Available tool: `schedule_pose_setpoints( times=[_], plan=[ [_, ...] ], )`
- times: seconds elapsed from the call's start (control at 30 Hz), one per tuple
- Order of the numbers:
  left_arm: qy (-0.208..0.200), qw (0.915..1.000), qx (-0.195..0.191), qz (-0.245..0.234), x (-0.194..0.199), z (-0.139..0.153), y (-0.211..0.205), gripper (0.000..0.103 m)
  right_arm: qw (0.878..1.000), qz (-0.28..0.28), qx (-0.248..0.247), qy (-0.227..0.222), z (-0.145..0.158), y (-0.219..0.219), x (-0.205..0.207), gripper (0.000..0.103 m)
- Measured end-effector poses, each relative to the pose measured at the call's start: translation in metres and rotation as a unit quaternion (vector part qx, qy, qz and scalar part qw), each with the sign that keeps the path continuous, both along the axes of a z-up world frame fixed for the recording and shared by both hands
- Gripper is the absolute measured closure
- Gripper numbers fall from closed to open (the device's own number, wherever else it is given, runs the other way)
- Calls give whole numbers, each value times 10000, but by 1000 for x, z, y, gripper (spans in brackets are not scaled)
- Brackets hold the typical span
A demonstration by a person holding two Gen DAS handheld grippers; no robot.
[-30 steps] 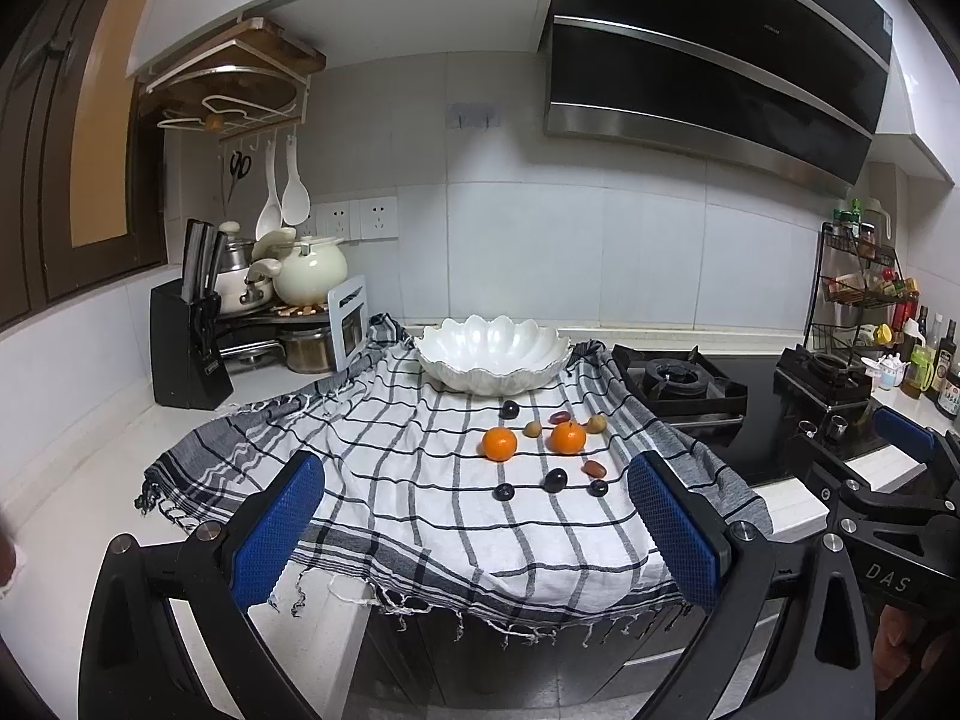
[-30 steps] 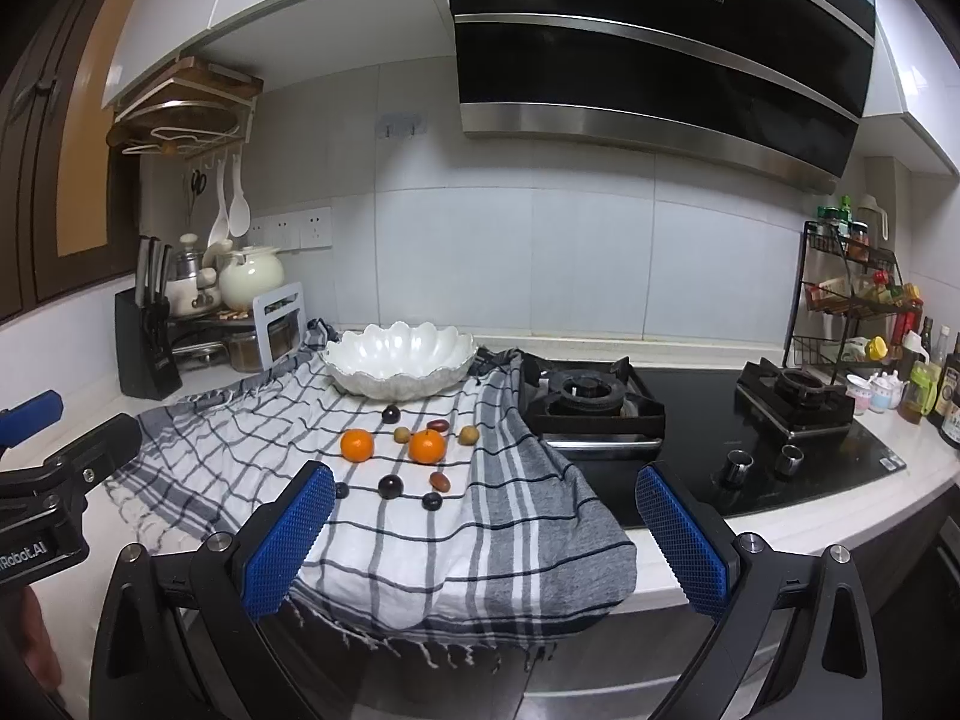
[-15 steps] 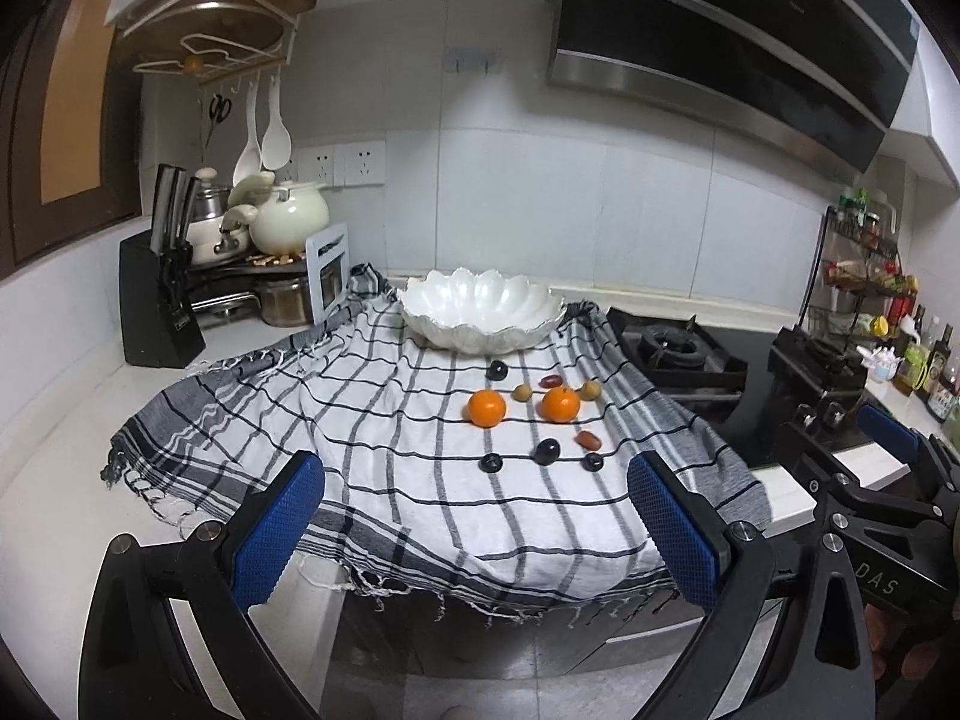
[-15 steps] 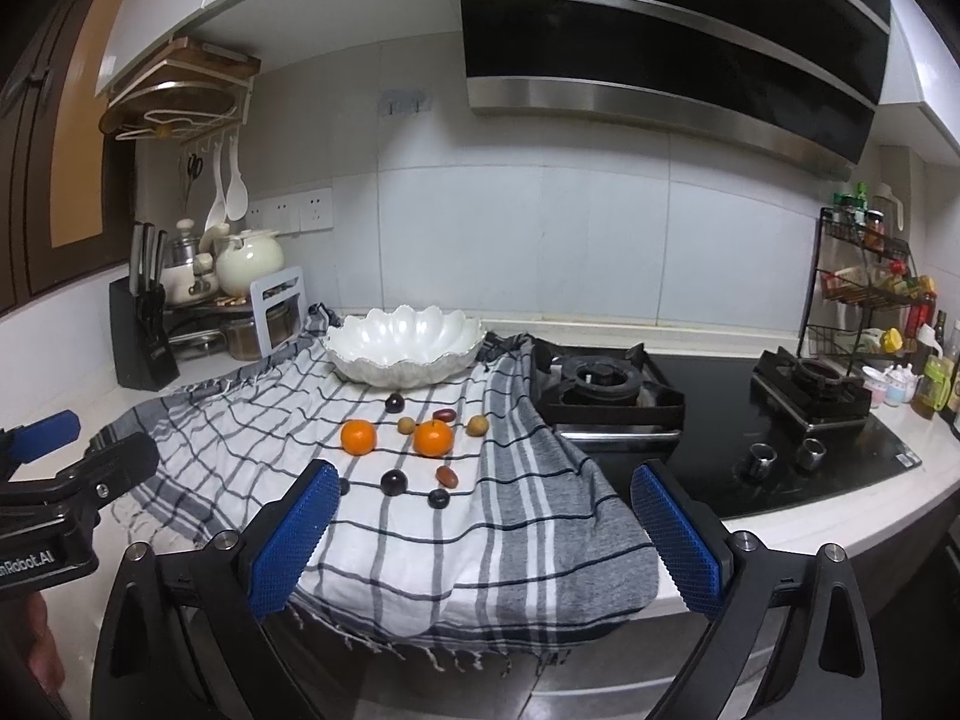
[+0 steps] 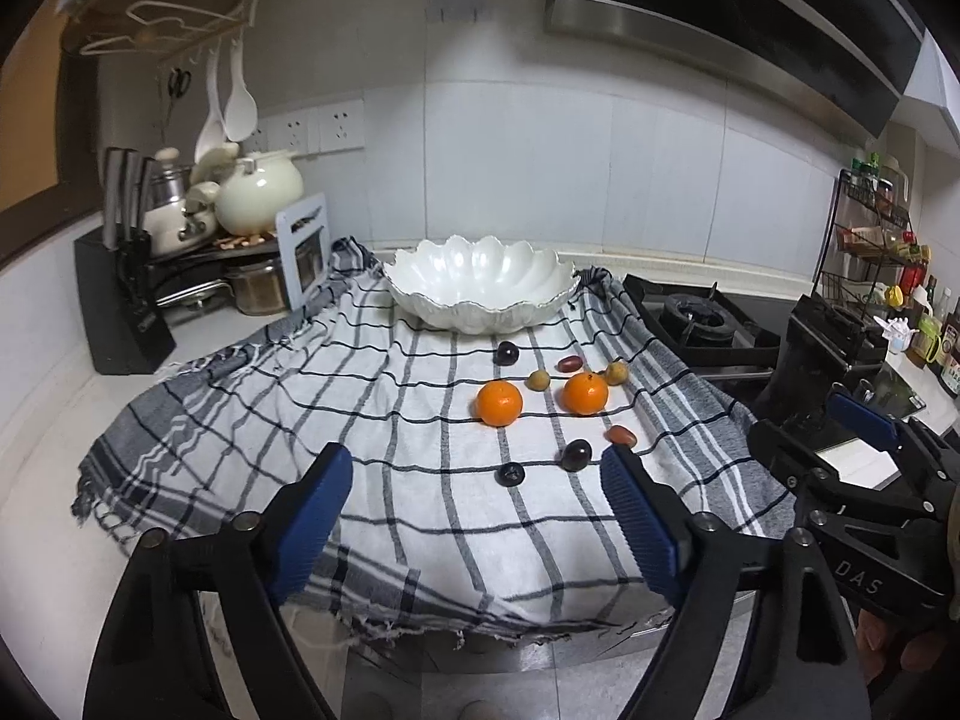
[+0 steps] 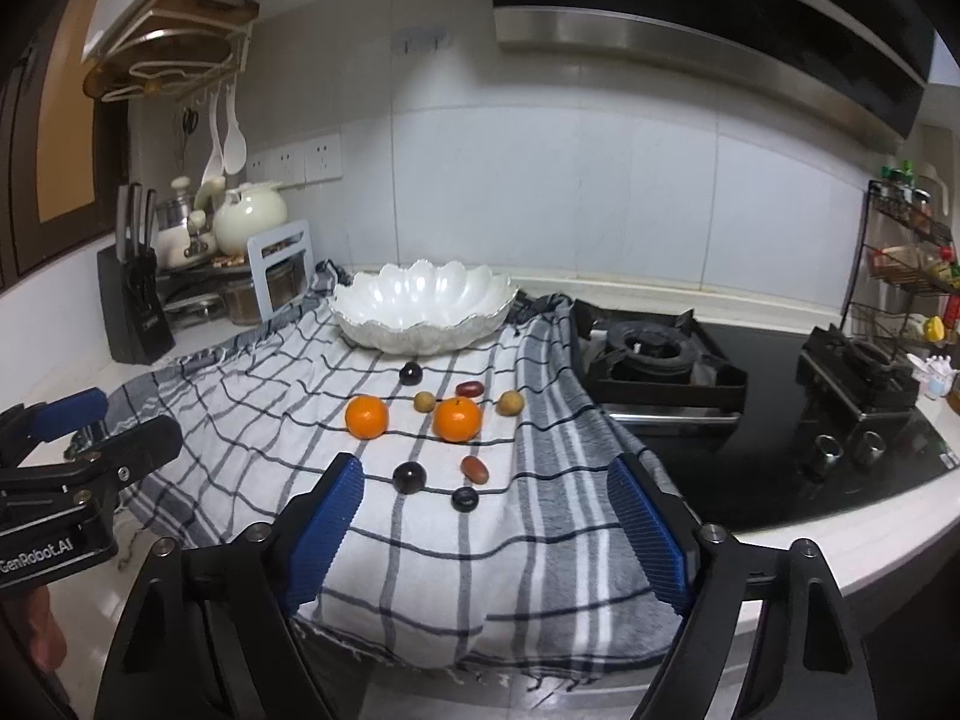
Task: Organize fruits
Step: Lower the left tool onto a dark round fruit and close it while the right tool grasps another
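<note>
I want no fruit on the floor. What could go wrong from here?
The checked cloth overhangs the counter edge; a snag from the closing, empty left hand-held gripper or right hand-held gripper could drag everything. Round oranges may roll. The small dark fruit nearest the edge may slip.

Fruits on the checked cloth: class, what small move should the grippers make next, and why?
Probably carry the right gripper forward and down to the nearest dark fruit. Every fruit lies loose on the cloth; the white bowl holds none. Both grippers' jaws are closing with nothing between them, short of the fruit; the left gripper is no nearer.
</note>
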State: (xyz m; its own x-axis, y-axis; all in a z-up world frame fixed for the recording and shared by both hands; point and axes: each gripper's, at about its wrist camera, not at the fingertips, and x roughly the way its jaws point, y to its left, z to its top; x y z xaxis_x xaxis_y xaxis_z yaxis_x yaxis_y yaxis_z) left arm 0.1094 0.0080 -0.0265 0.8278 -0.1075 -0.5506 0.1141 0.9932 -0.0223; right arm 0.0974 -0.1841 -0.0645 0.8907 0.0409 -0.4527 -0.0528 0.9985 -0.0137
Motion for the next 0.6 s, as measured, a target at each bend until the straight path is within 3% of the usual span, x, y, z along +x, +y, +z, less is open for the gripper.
schedule_pose_setpoints(
  times=[0.33, 0.6],
  plan=[
    [322, 9985, 112, -431, 55, -31, -1, 36, 9987, 15, -95, 509, -26, 11, 51, 36],
    [649, 9939, 81, -887, 86, -61, -6, 44, 9956, -74, -165, 921, -51, 21, 81, 46]
  ],
)
